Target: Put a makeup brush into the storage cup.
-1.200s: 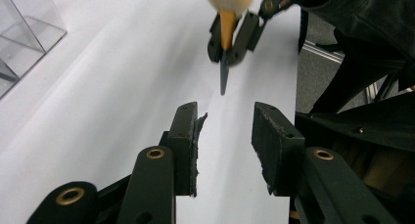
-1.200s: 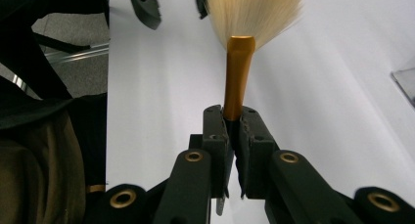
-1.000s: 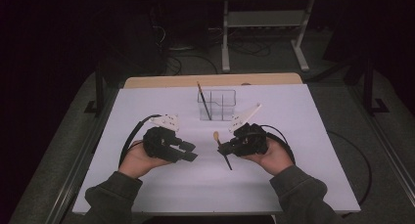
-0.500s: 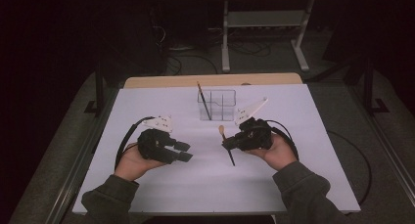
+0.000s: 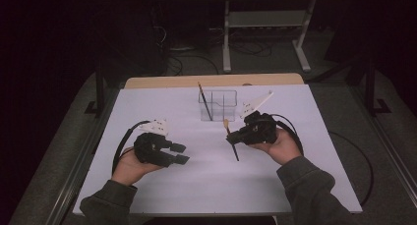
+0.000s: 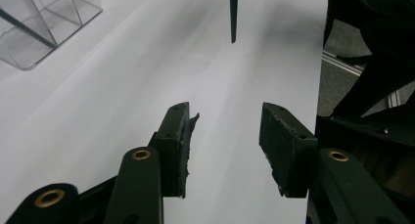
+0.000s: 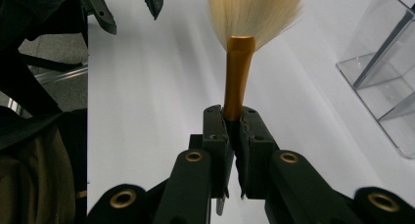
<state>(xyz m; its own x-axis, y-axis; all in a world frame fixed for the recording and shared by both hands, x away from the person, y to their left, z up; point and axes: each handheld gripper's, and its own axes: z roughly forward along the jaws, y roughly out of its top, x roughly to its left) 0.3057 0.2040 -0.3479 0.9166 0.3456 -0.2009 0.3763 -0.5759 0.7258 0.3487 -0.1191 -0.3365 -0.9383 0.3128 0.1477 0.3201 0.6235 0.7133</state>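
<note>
Carrying the brush (image 5: 231, 140) clamped in my right tongs (image 7: 234, 117); left tongs (image 6: 224, 136) just opened, empty; next, the clear holder (image 5: 218, 104).

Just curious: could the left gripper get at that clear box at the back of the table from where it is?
Probably yes. The left gripper has empty, parted jaws, and bare white table lies between it and the clear box.

no readable text, labels, brands, numbers or signs on anything in view
</note>
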